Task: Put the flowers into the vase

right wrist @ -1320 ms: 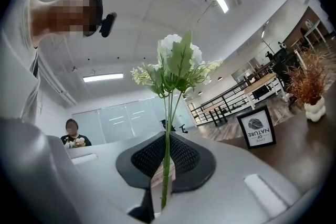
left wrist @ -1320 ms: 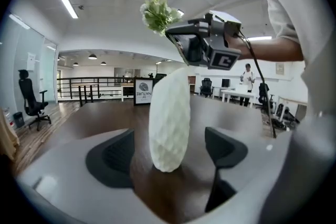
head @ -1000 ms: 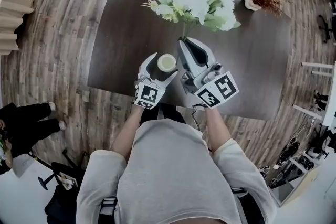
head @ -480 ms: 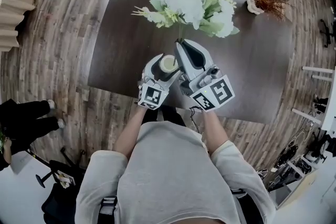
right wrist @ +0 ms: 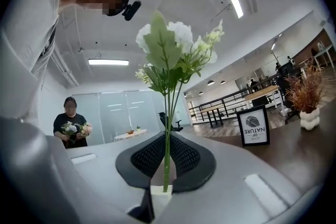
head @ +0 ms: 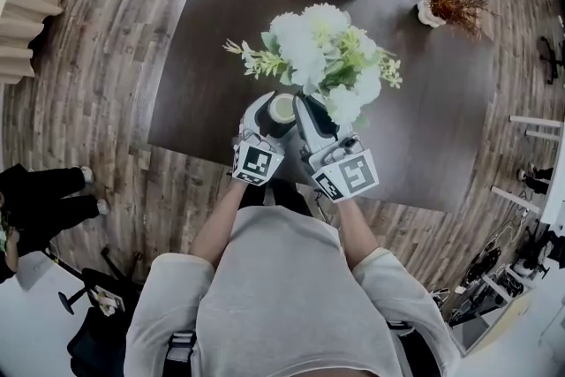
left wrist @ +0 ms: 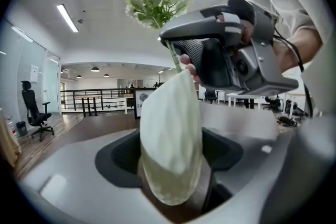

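left tongs [head: 274, 117]: jaws have just been closing; now they clamp the vase [left wrist: 170, 128].
right tongs [right wrist: 160, 186]: pinched shut on the flowers [head: 318, 57], stems just right of the vase mouth.
risk: my stems may miss the vase mouth, snag its rim and tip it.

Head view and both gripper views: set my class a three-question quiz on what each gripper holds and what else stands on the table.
1. True or false: the right gripper is shut on the stems of the flowers.
2. Fill in: the framed sign reads "OF ___".
3. What stands between the jaws of the left gripper? A) the framed sign B) the vase C) the flowers

Key: 1 true. 2 NATURE. 3 B; those jaws have just been closing, and the vase is between them.
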The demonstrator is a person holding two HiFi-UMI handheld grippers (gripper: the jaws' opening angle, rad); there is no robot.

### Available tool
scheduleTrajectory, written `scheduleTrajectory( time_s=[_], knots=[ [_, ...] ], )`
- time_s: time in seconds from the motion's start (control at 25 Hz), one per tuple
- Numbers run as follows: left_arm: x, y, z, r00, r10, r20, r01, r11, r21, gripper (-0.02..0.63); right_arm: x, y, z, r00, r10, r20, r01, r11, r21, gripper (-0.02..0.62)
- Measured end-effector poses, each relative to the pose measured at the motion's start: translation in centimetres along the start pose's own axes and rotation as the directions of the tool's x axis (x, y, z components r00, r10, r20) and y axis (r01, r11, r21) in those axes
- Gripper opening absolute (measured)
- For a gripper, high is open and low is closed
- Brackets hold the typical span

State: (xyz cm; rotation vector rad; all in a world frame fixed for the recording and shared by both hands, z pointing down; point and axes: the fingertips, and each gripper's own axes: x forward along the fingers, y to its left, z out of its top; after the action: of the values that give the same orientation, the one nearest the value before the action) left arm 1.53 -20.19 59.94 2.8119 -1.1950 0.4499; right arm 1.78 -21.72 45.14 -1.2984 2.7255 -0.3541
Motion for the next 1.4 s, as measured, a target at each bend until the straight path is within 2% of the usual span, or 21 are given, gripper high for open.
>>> scheduleTrajectory(
  time_s=[0.36, 0.52, 0.6, 0.72, 0.8, 0.88, 1.0, 1.4],
  knots=[
    [2.6, 1.1, -0.3, 1.000, -0.007, -0.026, 0.007, 1.000, 0.012, 0.341, 0.0, -1.2, -3.4, 0.994, -0.074, -0.080, 0.063, 0.990, -0.125, 0.023],
    [1.3, 0.6, -0.3, 1.000, -0.006, -0.018, 0.006, 1.000, 0.009, 0.341, -1.0, 0.4, -4.9, 0.990, -0.094, -0.101, 0.072, 0.976, -0.206, 0.026],
    [0.9, 0.5, -0.4, 1.000, -0.001, -0.018, 0.002, 1.000, 0.009, 0.339, -1.5, 1.0, -5.4, 0.991, -0.084, -0.101, 0.064, 0.981, -0.186, 0.055],
    [1.0, 0.4, -0.3, 1.000, -0.001, -0.016, 0.002, 1.000, 0.014, 0.339, -1.9, 1.0, -6.0, 0.990, -0.077, -0.115, 0.057, 0.985, -0.164, 0.190],
    [1.2, 0.5, 0.1, 1.000, -0.005, -0.011, 0.005, 1.000, 0.020, 0.339, -2.0, 0.7, -6.7, 0.987, -0.090, -0.131, 0.065, 0.981, -0.184, 0.225],
    [1.1, 0.6, 0.1, 1.000, -0.005, -0.008, 0.005, 1.000, 0.017, 0.339, -1.9, 0.4, -7.6, 0.983, -0.106, -0.149, 0.078, 0.980, -0.183, 0.286],
    [0.9, 0.5, -0.6, 1.000, 0.002, -0.011, -0.002, 1.000, 0.013, 0.339, -2.2, 0.0, -8.9, 0.974, -0.132, -0.182, 0.107, 0.984, -0.142, 0.310],
    [1.1, 0.4, -0.3, 1.000, 0.011, -0.004, -0.011, 1.000, 0.010, 0.342, -2.7, -0.9, -10.9, 0.968, -0.114, -0.222, 0.103, 0.993, -0.062, 0.324]
  ],
)
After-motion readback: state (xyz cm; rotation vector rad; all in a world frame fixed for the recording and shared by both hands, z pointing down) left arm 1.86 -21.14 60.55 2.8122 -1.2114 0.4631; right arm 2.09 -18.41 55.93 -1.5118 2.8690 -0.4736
